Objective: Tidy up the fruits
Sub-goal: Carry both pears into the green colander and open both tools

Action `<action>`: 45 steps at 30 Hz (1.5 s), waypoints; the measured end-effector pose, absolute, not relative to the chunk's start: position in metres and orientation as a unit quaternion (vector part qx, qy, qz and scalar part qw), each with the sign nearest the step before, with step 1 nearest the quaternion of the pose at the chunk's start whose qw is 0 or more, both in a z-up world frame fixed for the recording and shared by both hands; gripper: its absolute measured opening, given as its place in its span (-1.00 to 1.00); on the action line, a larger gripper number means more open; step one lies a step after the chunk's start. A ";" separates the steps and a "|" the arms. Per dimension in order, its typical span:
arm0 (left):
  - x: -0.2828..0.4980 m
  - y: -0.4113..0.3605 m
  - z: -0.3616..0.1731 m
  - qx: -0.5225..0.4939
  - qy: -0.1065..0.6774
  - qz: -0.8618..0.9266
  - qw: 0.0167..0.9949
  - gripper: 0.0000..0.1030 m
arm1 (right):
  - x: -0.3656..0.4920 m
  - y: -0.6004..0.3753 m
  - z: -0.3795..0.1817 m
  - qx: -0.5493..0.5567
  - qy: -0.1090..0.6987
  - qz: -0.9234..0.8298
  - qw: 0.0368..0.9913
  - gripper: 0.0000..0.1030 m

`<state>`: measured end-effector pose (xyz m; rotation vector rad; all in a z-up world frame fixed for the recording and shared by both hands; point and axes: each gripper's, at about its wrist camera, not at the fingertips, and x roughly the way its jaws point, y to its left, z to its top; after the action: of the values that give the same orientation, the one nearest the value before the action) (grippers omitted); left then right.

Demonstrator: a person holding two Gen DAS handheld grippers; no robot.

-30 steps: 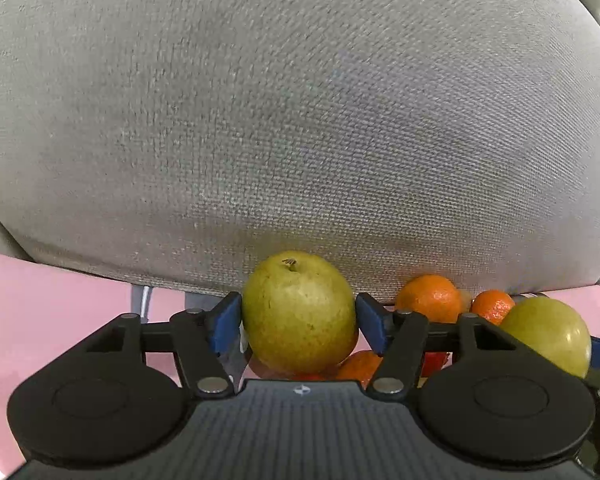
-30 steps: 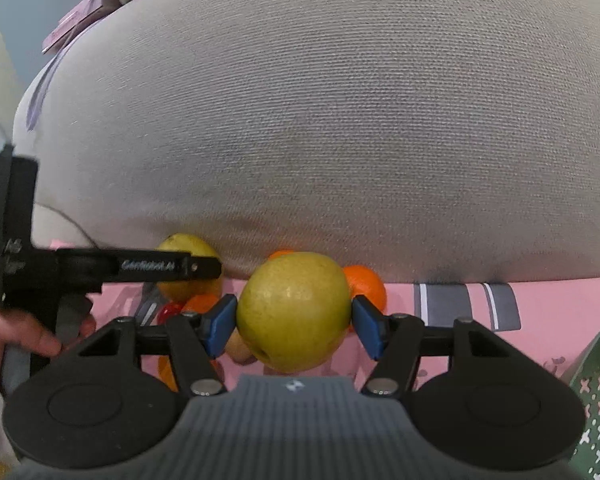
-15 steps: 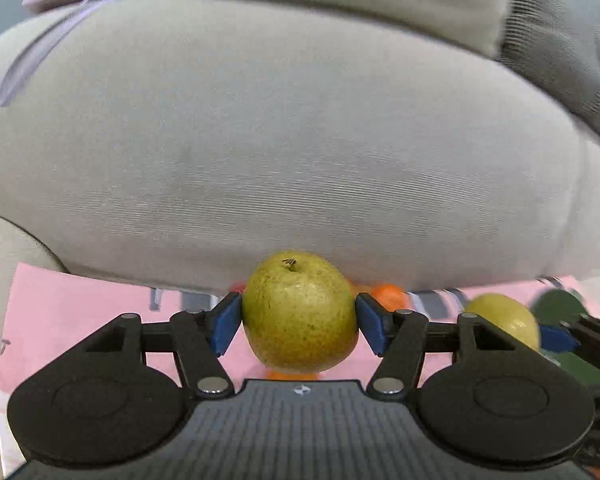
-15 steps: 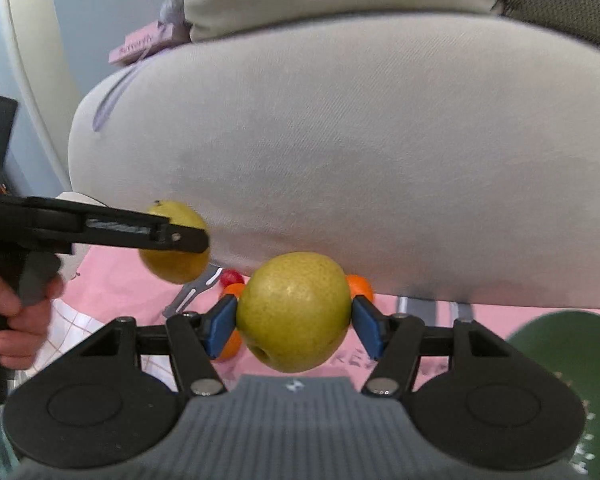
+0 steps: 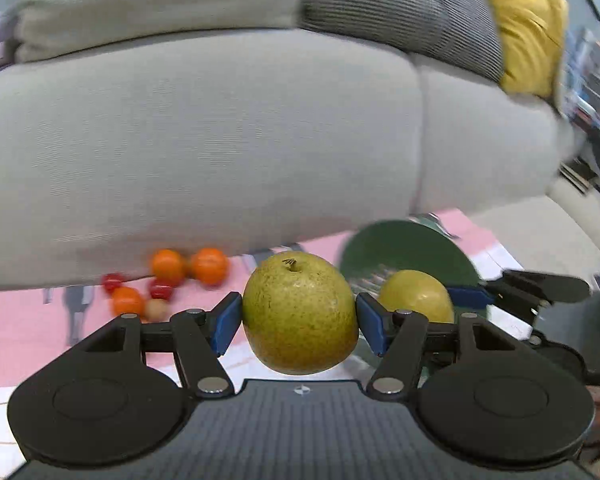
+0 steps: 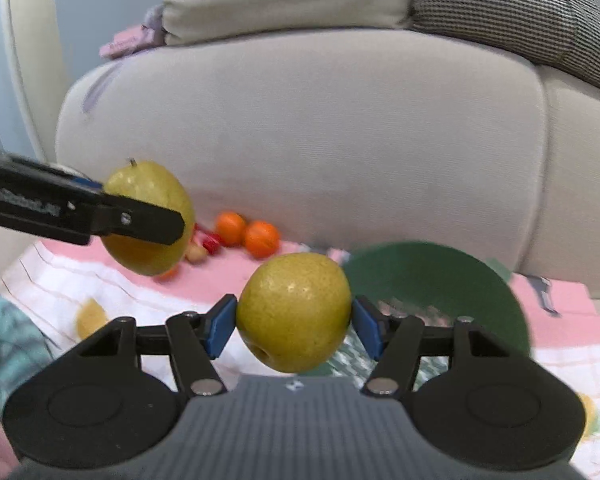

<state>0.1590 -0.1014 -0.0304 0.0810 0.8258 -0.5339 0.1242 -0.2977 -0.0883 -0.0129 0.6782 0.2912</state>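
My left gripper [image 5: 299, 322] is shut on a yellow-green pear [image 5: 299, 312], stem up, held in the air. My right gripper [image 6: 294, 322] is shut on a second pear [image 6: 294, 312], just in front of a green bowl [image 6: 452, 276]. In the left wrist view the bowl [image 5: 408, 244] lies right of centre, with the right gripper's pear [image 5: 416, 294] before it. In the right wrist view the left gripper's pear [image 6: 148, 196] hangs at the left. Several oranges [image 5: 209, 266] and small red fruits [image 5: 161, 290] lie on the pink cloth [image 5: 20, 332] by the sofa.
A beige sofa cushion [image 6: 320, 140] fills the background, with a grey checked pillow [image 6: 520, 12] and a yellow pillow [image 5: 528, 20] above. The cloth [image 6: 560, 320] has pink and white checked areas with lemon prints. A hand and teal sleeve [image 6: 4, 344] sit at the left.
Both grippers have lifted and pulled back from the fruit pile, each still holding its pear. The green bowl has come into view on the right.
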 end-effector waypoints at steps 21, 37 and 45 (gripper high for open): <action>0.169 -0.206 -0.092 0.157 0.488 -0.336 0.790 0.38 | 0.139 -0.351 -0.145 -0.125 0.422 0.156 0.884 0.17; 0.168 -0.193 -0.112 0.174 0.543 -0.317 0.758 0.38 | 0.138 -0.322 -0.170 -0.108 0.480 0.204 0.846 0.17; 0.174 -0.189 -0.119 0.150 0.569 -0.302 0.750 0.39 | 0.142 -0.306 -0.173 -0.151 0.502 0.187 0.831 0.17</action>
<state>0.1735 -0.1894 -0.1189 0.3284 1.2444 -0.6597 0.1424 -0.3057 -0.1731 -0.3195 1.0659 0.3960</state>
